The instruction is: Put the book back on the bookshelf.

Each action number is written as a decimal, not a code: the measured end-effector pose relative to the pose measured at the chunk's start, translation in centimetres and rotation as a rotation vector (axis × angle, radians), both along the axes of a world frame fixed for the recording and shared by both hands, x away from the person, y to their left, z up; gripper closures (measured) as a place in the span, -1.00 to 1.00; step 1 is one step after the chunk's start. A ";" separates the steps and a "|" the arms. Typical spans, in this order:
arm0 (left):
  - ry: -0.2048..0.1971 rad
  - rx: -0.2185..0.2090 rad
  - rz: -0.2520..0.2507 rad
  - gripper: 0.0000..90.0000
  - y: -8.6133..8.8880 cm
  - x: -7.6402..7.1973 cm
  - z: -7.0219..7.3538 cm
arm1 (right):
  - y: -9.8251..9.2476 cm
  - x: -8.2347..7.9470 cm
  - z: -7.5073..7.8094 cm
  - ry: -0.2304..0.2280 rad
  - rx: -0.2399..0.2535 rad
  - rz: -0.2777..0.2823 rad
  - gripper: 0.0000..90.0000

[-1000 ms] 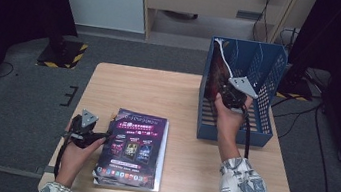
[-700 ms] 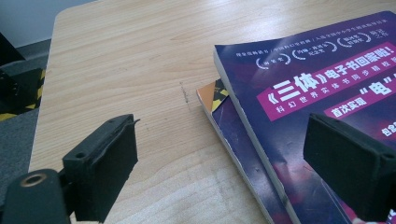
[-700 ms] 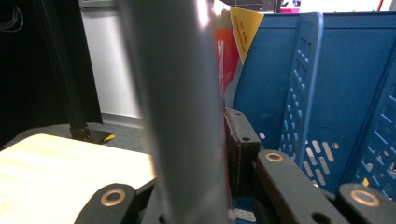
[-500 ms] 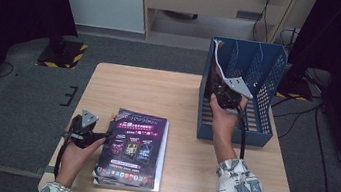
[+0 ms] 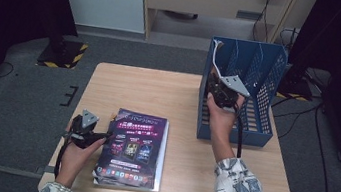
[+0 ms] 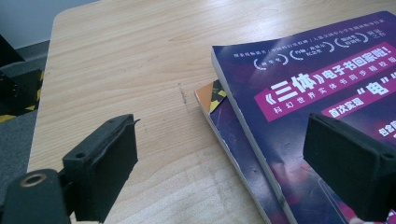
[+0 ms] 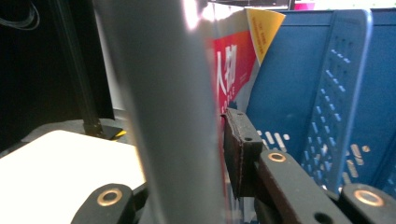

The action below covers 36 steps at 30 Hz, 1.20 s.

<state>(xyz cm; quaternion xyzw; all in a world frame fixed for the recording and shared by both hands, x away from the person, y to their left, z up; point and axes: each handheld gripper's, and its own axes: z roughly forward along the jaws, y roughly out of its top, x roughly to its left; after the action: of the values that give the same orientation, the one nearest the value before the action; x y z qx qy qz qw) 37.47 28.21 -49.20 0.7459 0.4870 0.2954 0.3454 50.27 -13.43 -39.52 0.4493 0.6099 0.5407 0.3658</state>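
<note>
A stack of magazines point(image 5: 136, 146) lies flat near the table's front, the top one point(image 6: 317, 74) purple with white and pink lettering. My left gripper point(image 5: 102, 137) rests at the stack's left edge, open; in the left gripper view point(image 6: 233, 163) one pad hangs over the bare wood and the other over the purple cover. My right gripper point(image 5: 220, 85) is shut on another magazine point(image 5: 217, 57), held upright in the leftmost slot of the blue file rack point(image 5: 265, 89). In the right gripper view point(image 7: 196, 177) its glossy cover point(image 7: 173, 116) stands between the jaws, with one of the pads point(image 7: 236, 149) against it.
The wooden table point(image 5: 148, 93) has bare room between the stack and the rack. The rack stands at the table's right back corner, its other slots point(image 5: 257, 73) holding nothing. A second book point(image 6: 224, 116) peeks out beneath the purple one. Dark floor and cabinets surround the table.
My right hand has shifted slightly left with the upright magazine, closer to the rack's left wall. The left hand and the stack have stayed put.
</note>
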 end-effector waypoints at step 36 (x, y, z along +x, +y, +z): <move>0.003 0.001 -0.002 -0.79 -0.1 0.0 -0.1 | 0.4 -0.8 0.0 -0.016 -0.038 0.027 0.07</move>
<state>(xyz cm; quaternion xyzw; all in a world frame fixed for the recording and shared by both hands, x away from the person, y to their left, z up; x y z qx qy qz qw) 37.50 28.13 -49.25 0.7470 0.4865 0.2943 0.3445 49.46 -13.05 -39.48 0.4297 0.6230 0.5376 0.3717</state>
